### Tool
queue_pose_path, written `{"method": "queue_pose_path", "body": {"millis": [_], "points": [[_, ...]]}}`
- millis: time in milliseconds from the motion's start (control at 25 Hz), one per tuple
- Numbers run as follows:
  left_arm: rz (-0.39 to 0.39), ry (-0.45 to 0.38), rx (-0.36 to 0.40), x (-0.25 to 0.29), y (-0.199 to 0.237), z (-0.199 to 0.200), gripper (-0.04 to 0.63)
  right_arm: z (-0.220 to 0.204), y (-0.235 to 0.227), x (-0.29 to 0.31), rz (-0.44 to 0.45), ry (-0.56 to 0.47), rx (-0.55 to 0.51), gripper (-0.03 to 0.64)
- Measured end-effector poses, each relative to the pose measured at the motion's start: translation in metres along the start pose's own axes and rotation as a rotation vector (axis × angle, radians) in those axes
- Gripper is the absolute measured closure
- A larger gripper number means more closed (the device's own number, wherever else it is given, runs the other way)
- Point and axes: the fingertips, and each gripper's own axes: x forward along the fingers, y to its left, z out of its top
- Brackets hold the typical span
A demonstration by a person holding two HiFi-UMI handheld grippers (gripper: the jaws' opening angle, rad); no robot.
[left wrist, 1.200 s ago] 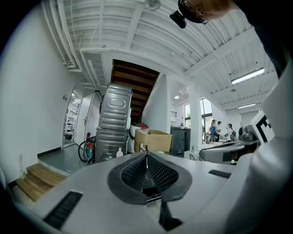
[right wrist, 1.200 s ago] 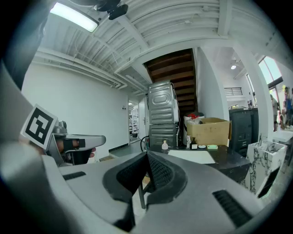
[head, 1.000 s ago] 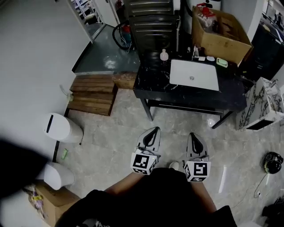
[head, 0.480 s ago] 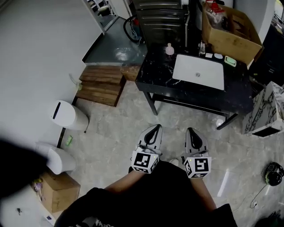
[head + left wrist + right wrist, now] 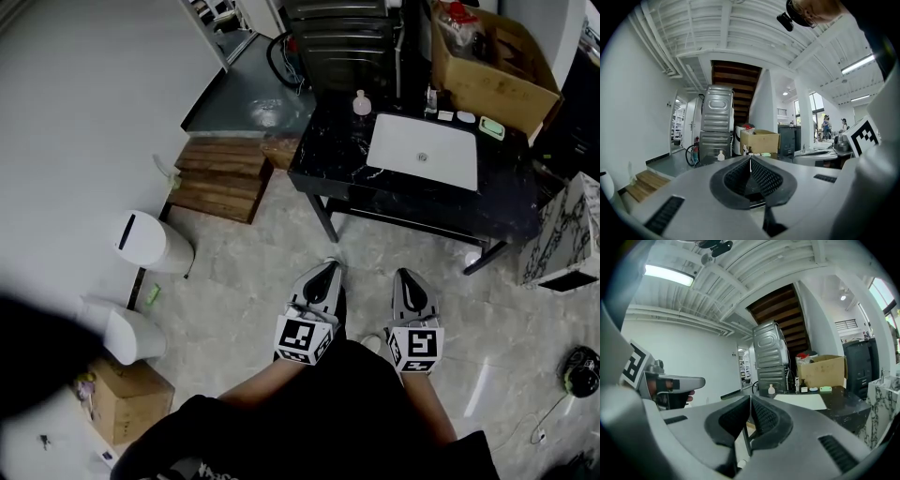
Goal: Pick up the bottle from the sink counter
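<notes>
A small pale bottle (image 5: 362, 103) with a pinkish cap stands at the back left of the black sink counter (image 5: 323, 155), beside the white basin (image 5: 422, 150). It shows far off in the left gripper view (image 5: 721, 156) and in the right gripper view (image 5: 771, 390). My left gripper (image 5: 325, 272) and right gripper (image 5: 407, 276) are held side by side close to my body, over the floor and well short of the counter. Both point toward it. Each has its jaws shut with nothing between them, as the left gripper view (image 5: 750, 159) and right gripper view (image 5: 750, 399) show.
An open cardboard box (image 5: 487, 56) stands behind the counter, with a green soap dish (image 5: 491, 127) and small items near the basin's back edge. Wooden steps (image 5: 220, 178) and two white bins (image 5: 150, 242) lie to the left. A marble-patterned block (image 5: 562, 234) stands at the right.
The head view has shifted a little, so the counter and bottle sit slightly further right and up. Both grippers stay shut in the same place before my body.
</notes>
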Motion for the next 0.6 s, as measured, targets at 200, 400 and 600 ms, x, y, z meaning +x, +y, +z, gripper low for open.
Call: {"method": "queue_pose_path", "body": {"millis": [200,400,600], "points": [[-0.012,0.004,-0.007,0.012,0.006,-0.004,0.580,-0.009,-0.004,0.009,-0.002,0.030,0.001,0.577],[-0.027,0.011,-0.037,0.034,0.016,-0.010,0.578,-0.012,-0.008,0.022,-0.014,0.055,-0.023,0.577],[-0.047,0.025,-0.074,0.065,0.034,-0.016,0.578,-0.015,-0.020,0.051,-0.033,0.084,-0.023,0.577]]}}
